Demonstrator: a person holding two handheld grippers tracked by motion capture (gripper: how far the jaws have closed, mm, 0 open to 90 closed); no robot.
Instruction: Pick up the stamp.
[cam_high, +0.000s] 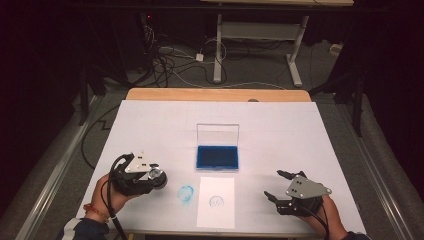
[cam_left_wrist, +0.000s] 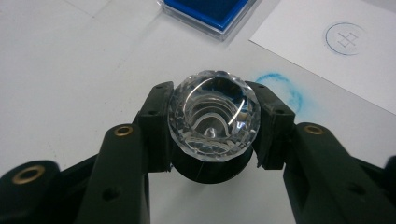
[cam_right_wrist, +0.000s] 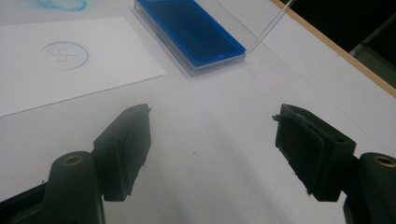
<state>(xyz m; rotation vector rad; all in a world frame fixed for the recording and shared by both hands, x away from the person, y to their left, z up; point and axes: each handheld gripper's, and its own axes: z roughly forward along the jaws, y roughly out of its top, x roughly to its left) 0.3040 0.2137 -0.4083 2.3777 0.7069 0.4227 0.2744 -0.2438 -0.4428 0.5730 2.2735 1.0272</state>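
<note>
Two tongs: left tongs (cam_left_wrist: 212, 154) clamp the crystal-topped stamp (cam_left_wrist: 214, 114), left of the stamped paper (cam_high: 216, 201); right tongs (cam_right_wrist: 212, 149) gape empty, right of it.

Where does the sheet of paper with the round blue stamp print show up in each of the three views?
High view: the paper lies at bottom centre, in front of the blue ink pad.
Left gripper view: upper right corner, print on it.
Right gripper view: upper left, print near the top.
Shared landmark: the blue ink pad in its clear case, just beyond the paper in every view.
</note>
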